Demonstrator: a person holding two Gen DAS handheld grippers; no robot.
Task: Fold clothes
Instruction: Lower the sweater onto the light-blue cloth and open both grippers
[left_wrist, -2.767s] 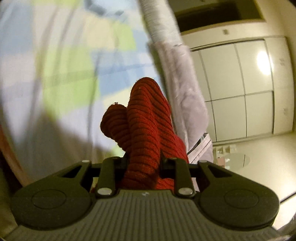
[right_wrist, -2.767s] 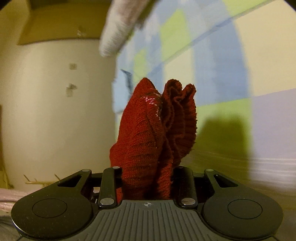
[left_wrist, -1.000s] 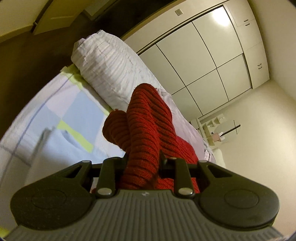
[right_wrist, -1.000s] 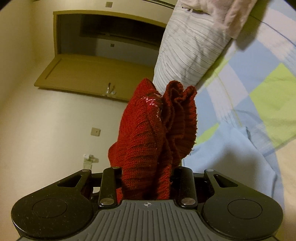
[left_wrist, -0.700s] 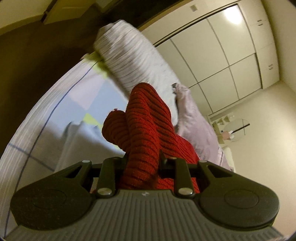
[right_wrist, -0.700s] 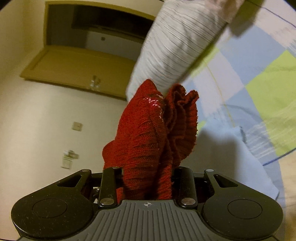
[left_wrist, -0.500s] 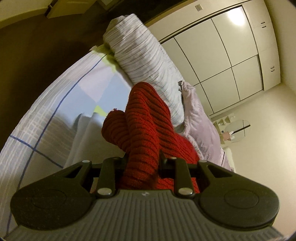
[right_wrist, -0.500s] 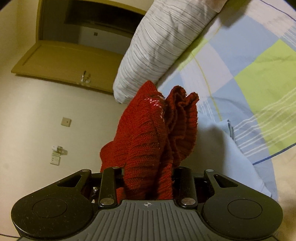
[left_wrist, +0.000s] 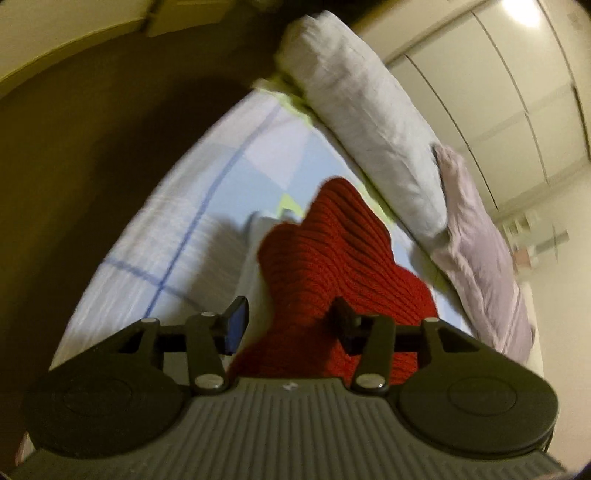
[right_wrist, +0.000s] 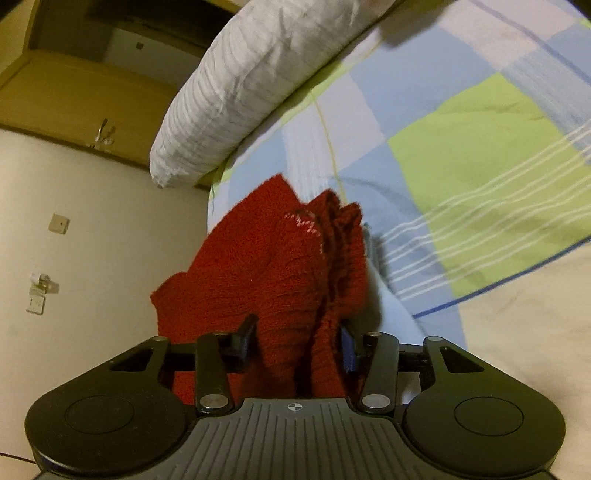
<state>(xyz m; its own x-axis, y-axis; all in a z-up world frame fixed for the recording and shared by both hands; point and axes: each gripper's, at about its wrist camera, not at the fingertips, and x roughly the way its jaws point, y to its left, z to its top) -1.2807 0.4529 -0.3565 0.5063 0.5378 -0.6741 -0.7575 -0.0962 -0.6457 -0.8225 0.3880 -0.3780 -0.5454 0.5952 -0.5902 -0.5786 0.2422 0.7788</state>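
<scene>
The red ribbed knit garment (left_wrist: 332, 258) lay bunched straight ahead between both pairs of fingers, over the checked bed sheet (right_wrist: 480, 147). The left gripper (left_wrist: 288, 321) and right gripper (right_wrist: 297, 341) were both opening, releasing the knit, equally near it.

The knitted garment (left_wrist: 332, 258) lies on the bed (right_wrist: 480, 155), between the opening jaws of the left gripper (left_wrist: 288, 321) and of the right gripper (right_wrist: 295, 339). A pillow (right_wrist: 251, 85) lies behind it, across the bed. In the left view a second pillow (left_wrist: 480, 251) lies just right of the first.
</scene>
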